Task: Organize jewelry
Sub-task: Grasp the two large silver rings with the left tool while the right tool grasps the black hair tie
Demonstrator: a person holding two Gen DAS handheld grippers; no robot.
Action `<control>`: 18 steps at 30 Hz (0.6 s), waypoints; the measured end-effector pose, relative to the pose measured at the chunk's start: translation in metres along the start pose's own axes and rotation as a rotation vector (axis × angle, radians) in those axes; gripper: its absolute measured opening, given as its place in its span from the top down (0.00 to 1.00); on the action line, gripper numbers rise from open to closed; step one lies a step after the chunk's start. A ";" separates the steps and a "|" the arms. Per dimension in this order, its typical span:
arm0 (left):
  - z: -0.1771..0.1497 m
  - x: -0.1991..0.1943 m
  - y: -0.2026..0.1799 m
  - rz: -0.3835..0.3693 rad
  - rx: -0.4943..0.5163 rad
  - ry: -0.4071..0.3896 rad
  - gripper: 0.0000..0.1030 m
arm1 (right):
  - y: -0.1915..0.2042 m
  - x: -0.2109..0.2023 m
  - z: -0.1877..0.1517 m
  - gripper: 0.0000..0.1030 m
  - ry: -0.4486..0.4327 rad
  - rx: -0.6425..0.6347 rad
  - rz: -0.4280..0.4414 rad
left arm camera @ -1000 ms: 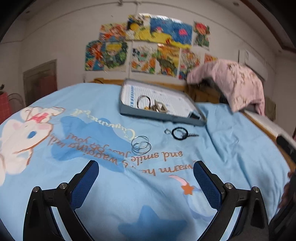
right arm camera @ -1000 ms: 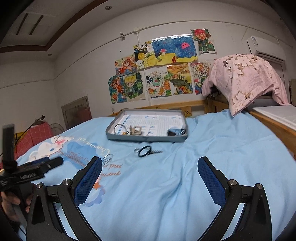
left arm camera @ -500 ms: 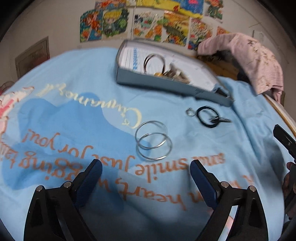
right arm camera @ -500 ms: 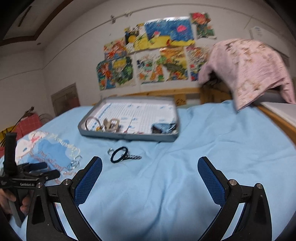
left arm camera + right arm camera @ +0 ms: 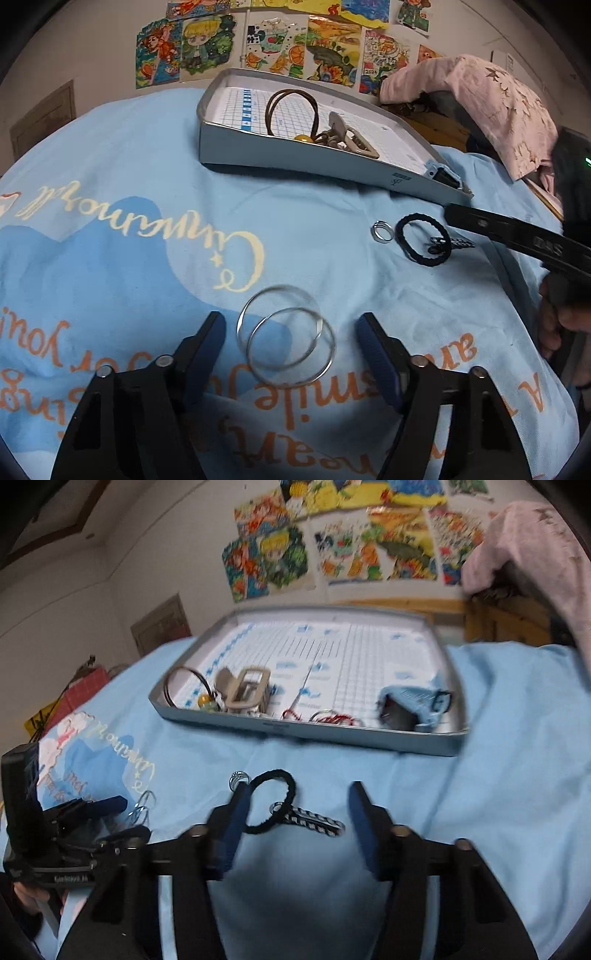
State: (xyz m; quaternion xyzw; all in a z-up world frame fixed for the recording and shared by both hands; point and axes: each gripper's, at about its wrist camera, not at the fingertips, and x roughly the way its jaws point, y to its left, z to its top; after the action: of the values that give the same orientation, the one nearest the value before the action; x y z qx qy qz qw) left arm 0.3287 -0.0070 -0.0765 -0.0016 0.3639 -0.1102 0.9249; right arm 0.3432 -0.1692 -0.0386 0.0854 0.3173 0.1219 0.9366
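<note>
we are closing our left gripper (image 5: 290,325) around two silver bangles (image 5: 286,334) and our right gripper (image 5: 297,801) around a black hair tie (image 5: 272,799) on the bed (image 5: 147,221), fingers not yet pressing either.

Left tool (image 5: 290,334) closing around two silver bangles (image 5: 286,345), untouched, blue bedsheet (image 5: 110,266)

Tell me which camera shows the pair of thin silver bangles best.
The left wrist view: the two overlapping thin silver bangles lie sharp and whole on the blue sheet. The right wrist view shows only a small, blurred part at its left edge, beside the other claw.
</note>
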 end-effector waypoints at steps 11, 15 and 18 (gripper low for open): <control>-0.005 0.005 0.000 -0.022 -0.019 -0.013 0.64 | 0.010 0.037 0.002 0.80 0.124 -0.010 0.065; -0.005 0.003 -0.004 -0.037 -0.004 -0.020 0.81 | 0.010 0.035 -0.001 0.93 0.111 -0.004 0.076; -0.005 0.000 -0.006 -0.039 0.002 -0.038 0.85 | 0.007 0.030 0.000 0.95 0.067 0.017 0.095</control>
State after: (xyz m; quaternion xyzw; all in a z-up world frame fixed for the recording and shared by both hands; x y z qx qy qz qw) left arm 0.3241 -0.0123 -0.0801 -0.0096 0.3462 -0.1285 0.9293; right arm 0.3653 -0.1545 -0.0544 0.1040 0.3452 0.1664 0.9178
